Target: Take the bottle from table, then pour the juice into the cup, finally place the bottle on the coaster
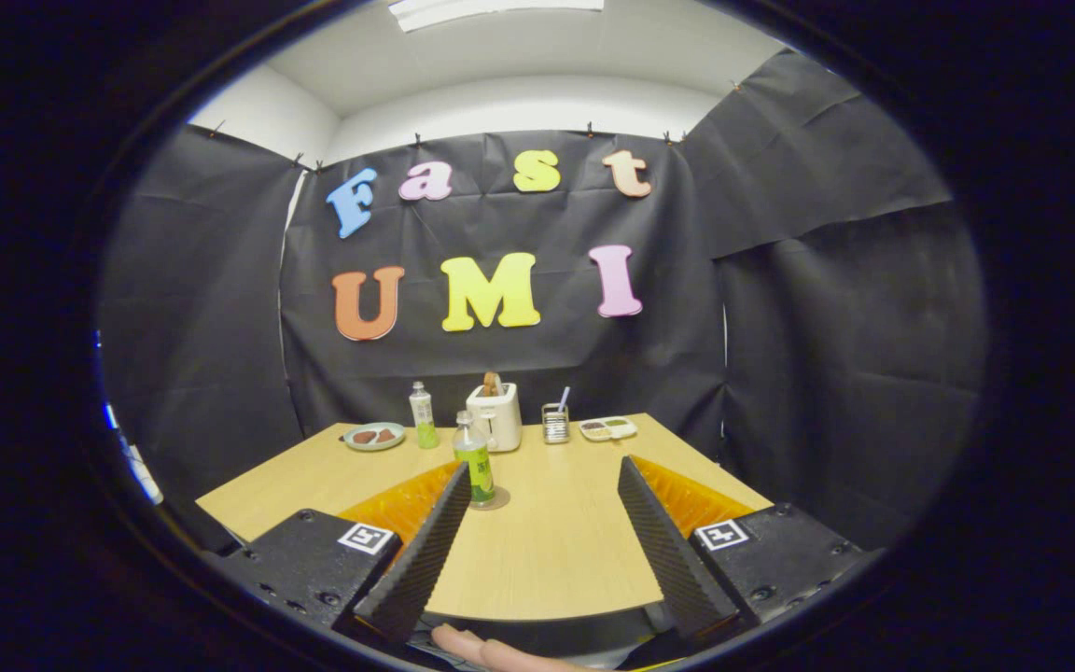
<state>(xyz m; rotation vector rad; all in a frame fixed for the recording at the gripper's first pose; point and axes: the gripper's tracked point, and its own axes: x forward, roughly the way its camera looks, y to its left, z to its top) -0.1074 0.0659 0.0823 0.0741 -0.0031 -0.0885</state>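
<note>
Fingers (425,551) of our gripper (537,485) are spread wide w/ nothing in them, low over the table (547,560). Going left to right: plate (374,436), spare bottle (422,415), then our bottle (474,462) on a coaster (497,502) by the left finger. Prob light, slick plastic, so we'd grab mid-body. Toaster (495,417) beyond it.

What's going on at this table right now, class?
A person is holding a two-finger gripper over a wooden table, its fingers spread wide with nothing between them. A green-labelled bottle stands upright on a round coaster just ahead of the left finger. Farther back are a second bottle, a plate, a toaster, a small cup with a straw and a tray. Judging by this, the bottle appears already set down.
</note>
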